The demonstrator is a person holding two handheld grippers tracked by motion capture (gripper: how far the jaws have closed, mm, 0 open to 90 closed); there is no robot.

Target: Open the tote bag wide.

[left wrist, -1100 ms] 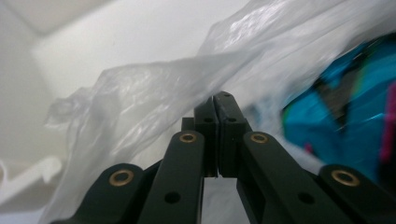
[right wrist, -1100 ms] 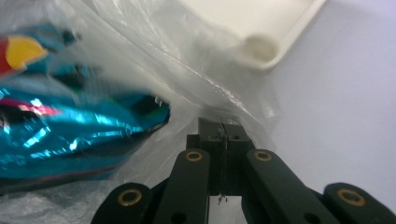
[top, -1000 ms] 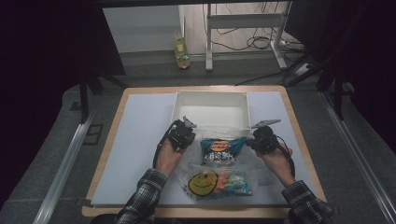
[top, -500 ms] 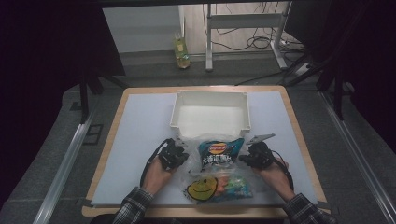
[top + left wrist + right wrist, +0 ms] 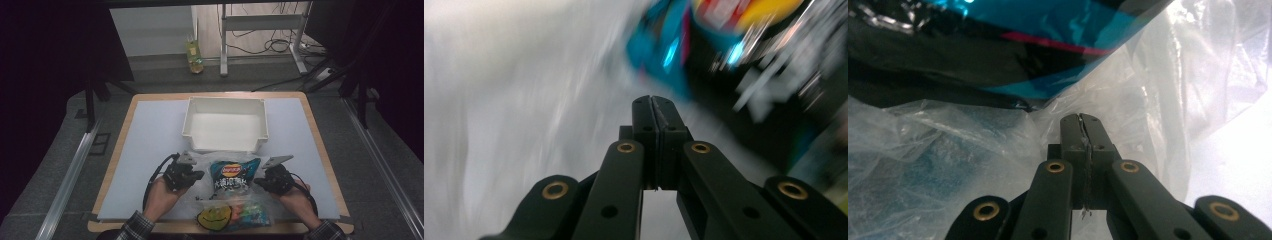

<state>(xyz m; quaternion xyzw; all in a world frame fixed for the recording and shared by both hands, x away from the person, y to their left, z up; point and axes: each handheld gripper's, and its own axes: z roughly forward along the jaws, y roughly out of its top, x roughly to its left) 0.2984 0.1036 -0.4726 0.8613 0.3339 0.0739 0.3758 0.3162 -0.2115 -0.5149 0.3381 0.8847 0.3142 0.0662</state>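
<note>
The right gripper [image 5: 1083,120] has its black jaws pressed together on a thin fold of clear crinkled plastic bag [image 5: 1128,95]. Just above it lies a glossy blue-and-black snack packet [image 5: 998,45].

Glossy foil chip bag [image 5: 234,175] inside thin, crinkled clear plastic bag [image 5: 1168,85]; matt white plastic bin [image 5: 226,125].

I see a clear, colourless crinkled plastic bag [image 5: 235,200] holding a glossy turquoise-and-black crisp packet [image 5: 234,176] with a red, yellow and blue round logo, white lettering and a thin pink stripe. Below it inside lies a yellow smiley-face packet [image 5: 214,219] beside pastel orange, green and pink sweets [image 5: 250,214]. My black left tool [image 5: 197,175] and black right tool [image 5: 258,182] carry brass-coloured rivets. The rectangular plastic bin [image 5: 226,125] is white, on a pale blue-white tabletop [image 5: 150,145] edged in light wood.
</note>
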